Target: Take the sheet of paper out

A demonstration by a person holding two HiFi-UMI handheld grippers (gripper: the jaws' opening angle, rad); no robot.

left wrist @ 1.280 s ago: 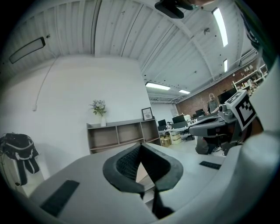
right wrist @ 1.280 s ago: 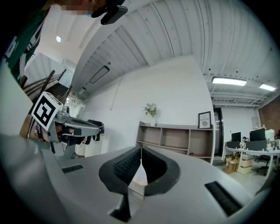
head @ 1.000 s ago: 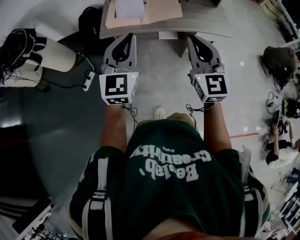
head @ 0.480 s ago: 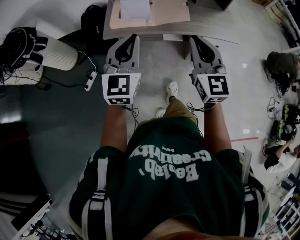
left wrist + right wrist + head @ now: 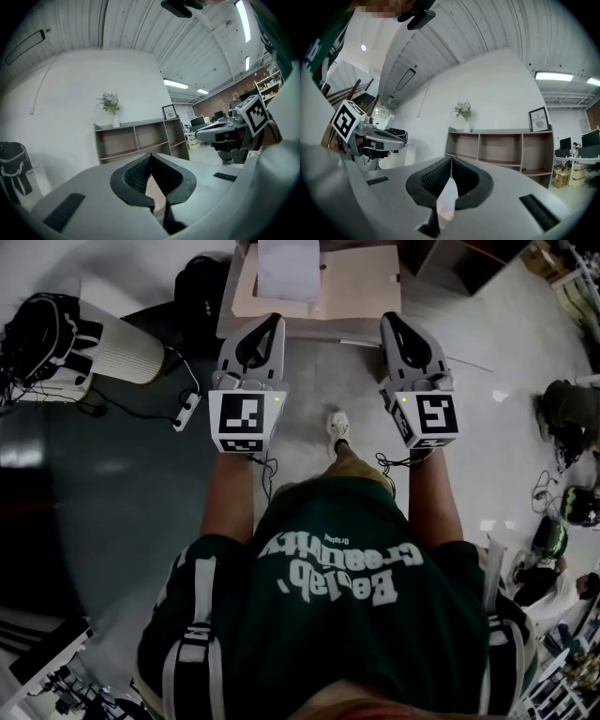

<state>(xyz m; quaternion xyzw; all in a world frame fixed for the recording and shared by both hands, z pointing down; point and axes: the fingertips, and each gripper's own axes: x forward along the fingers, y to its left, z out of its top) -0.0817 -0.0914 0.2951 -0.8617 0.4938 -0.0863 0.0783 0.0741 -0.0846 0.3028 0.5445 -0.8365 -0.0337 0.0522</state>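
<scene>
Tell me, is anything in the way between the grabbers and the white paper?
Nothing visible is. The white sheet lies on the tan folder on the table, ahead of the left gripper and right gripper, both shut and empty. Nothing lies on top of the sheet.

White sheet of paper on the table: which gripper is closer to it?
Left. The left gripper sits just below the white sheet of paper, nearly in line with it. The right gripper is farther, off to the sheet's right.
</scene>
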